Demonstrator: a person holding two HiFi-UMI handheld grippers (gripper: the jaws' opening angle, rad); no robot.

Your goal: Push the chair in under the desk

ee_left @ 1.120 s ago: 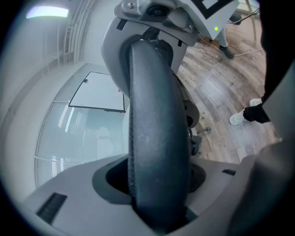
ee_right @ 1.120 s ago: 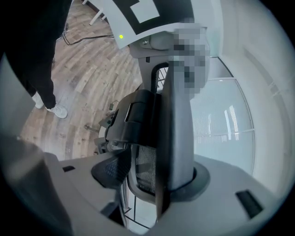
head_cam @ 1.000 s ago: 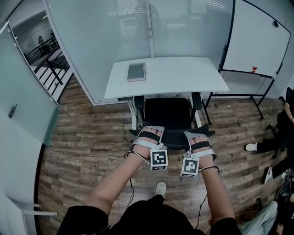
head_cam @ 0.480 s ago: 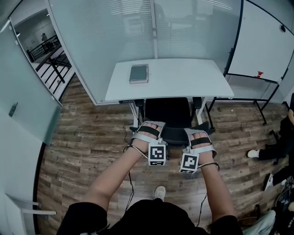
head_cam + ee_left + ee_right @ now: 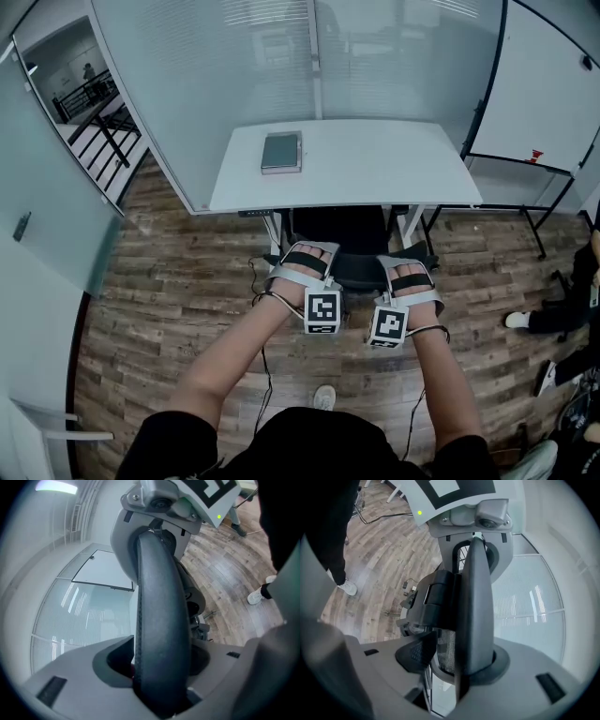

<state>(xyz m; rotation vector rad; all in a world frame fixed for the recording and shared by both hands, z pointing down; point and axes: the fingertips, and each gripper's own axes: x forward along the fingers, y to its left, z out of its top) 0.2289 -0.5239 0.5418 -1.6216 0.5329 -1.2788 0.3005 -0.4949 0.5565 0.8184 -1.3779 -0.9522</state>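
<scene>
The black office chair (image 5: 339, 231) stands at the white desk (image 5: 375, 167), its seat largely beneath the desktop. My left gripper (image 5: 307, 257) and right gripper (image 5: 406, 270) sit side by side on the top edge of its backrest (image 5: 359, 273). In the left gripper view the dark backrest rim (image 5: 161, 616) fills the space between the jaws of my left gripper (image 5: 159, 670), which is shut on it. In the right gripper view the rim and mesh (image 5: 478, 602) lie between the jaws of my right gripper (image 5: 457, 660), which are closing on them.
A grey book (image 5: 281, 151) lies on the desk's left part. A frosted glass wall (image 5: 234, 66) runs behind the desk. A whiteboard on a stand (image 5: 548, 84) is at the right, and a seated person's legs (image 5: 553, 314) are at the right edge. Cables (image 5: 255, 274) trail over the wooden floor.
The chair has rolled forward and more of its seat is under the desktop. Both grippers have moved forward with the backrest.
</scene>
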